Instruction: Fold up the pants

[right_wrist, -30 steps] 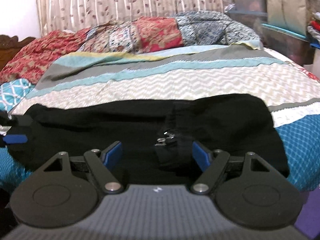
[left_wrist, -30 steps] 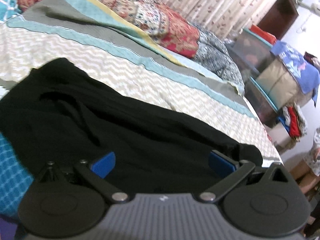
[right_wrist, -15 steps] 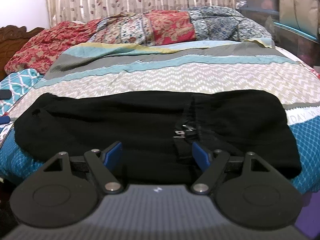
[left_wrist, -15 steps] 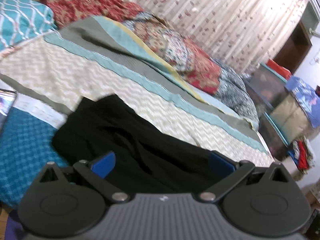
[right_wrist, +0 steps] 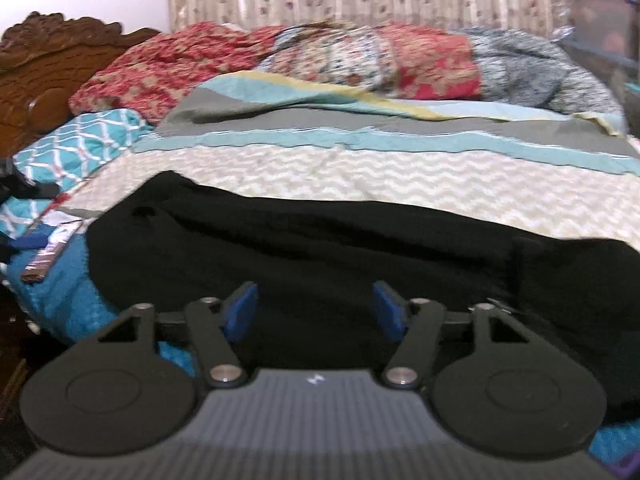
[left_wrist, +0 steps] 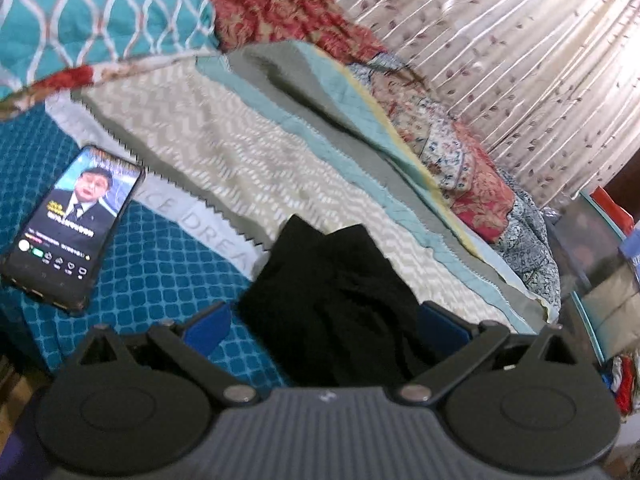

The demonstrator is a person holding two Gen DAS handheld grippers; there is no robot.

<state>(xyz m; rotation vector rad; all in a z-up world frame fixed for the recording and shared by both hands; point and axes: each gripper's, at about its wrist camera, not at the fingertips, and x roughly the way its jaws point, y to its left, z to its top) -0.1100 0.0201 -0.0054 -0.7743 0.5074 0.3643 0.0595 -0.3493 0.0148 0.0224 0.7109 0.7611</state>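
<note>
Lying across the near edge of the bed, on the teal and chevron bedspread: black pants, stretched sideways in the right wrist view, with one end bunched up between the blue pads in the left wrist view. Left tongs spread wide, that bunched end between the pads but no pad pressing on it. Right tongs narrowed partway, having just been closing, yet with a clear gap between pads and only flat black cloth beneath; nothing pinched. Judging by the drape and soft creases: limp, light fabric, neither slippery nor fragile, likely to sag and slide out of shape when lifted by a single point. Probably best taken at a doubled edge or seam, such as the waistband or a hem, one end per tongs, so that the cloth hangs straight rather than in a clump. Needs a pinch deep enough to catch every layer, since a shallow bite would likely lift only the top one. Resting nearby on the teal part of the bedspread, well clear of the cloth: a lit phone, worth avoiding when dragging the fabric.
</note>
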